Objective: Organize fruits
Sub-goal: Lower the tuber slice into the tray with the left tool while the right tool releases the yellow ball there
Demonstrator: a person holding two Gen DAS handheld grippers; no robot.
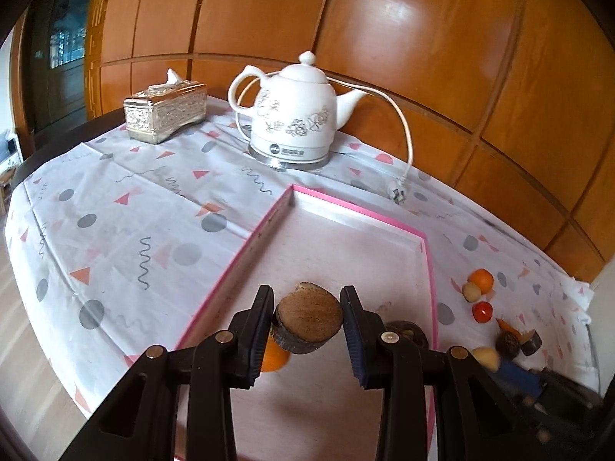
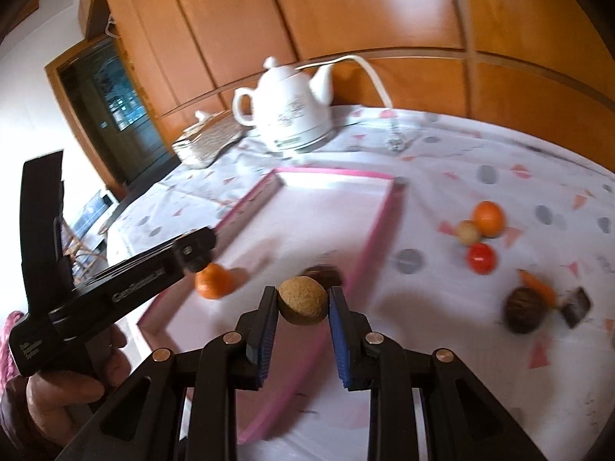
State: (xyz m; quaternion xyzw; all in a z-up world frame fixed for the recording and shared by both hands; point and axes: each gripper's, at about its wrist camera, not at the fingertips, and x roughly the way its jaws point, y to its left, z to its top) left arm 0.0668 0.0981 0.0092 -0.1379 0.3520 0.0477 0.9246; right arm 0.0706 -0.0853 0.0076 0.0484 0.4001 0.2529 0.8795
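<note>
Over the pink-rimmed tray (image 1: 428,265): left gripper (image 1: 307,320) closed on a brown disc-shaped piece (image 1: 309,317), flat grained face up, dark bark-like edge; right gripper (image 2: 303,305) closed on a tan, cork-textured ball (image 2: 302,299), held at the tray's right rim.

Step in hand, as judged: carrying both pieces in for deposit.

Already in the tray: an orange fruit (image 2: 213,280) and a dark round piece (image 2: 323,274).

Outside on the patterned cloth (image 1: 115,230), to the right: orange (image 2: 488,218), pale ball (image 2: 468,232), red tomato-like fruit (image 2: 481,258), dark ridged ball (image 2: 524,309), plus blurred pieces.

Next move, as judged: lower over bare tray floor, clear of the fruit inside, then open the jaws. Round ball likely to roll; release low.
</note>
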